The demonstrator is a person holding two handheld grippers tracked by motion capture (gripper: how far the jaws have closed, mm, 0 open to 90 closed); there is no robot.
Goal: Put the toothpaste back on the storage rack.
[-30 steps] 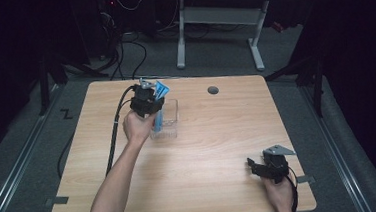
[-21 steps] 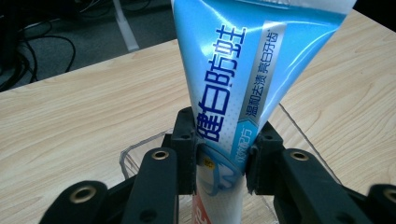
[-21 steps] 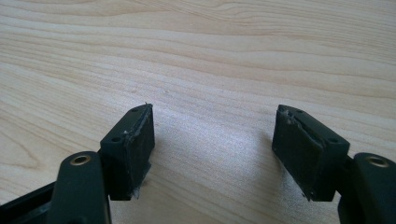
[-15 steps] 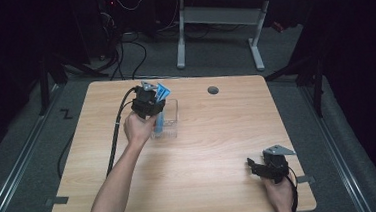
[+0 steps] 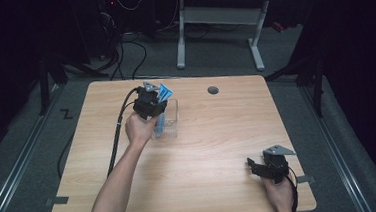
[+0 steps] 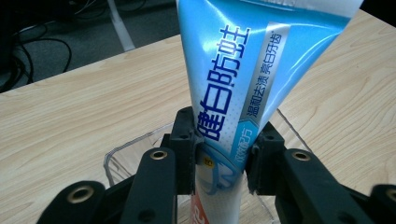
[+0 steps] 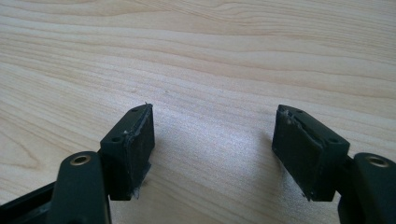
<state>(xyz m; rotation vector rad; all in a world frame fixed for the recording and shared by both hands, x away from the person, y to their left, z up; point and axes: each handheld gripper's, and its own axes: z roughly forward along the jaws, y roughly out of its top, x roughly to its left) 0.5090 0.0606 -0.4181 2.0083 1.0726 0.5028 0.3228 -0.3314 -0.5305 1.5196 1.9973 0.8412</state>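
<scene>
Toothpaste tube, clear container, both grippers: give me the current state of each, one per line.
Toothpaste tube: upright, clamped low on its body, lower end inside the container.
Clear container: upright on the table, open-topped, tube standing in it.
Left gripper: shut on the tube, above the container.
Right gripper: open, nothing between the jaws, low over bare table near the right front corner.
</scene>
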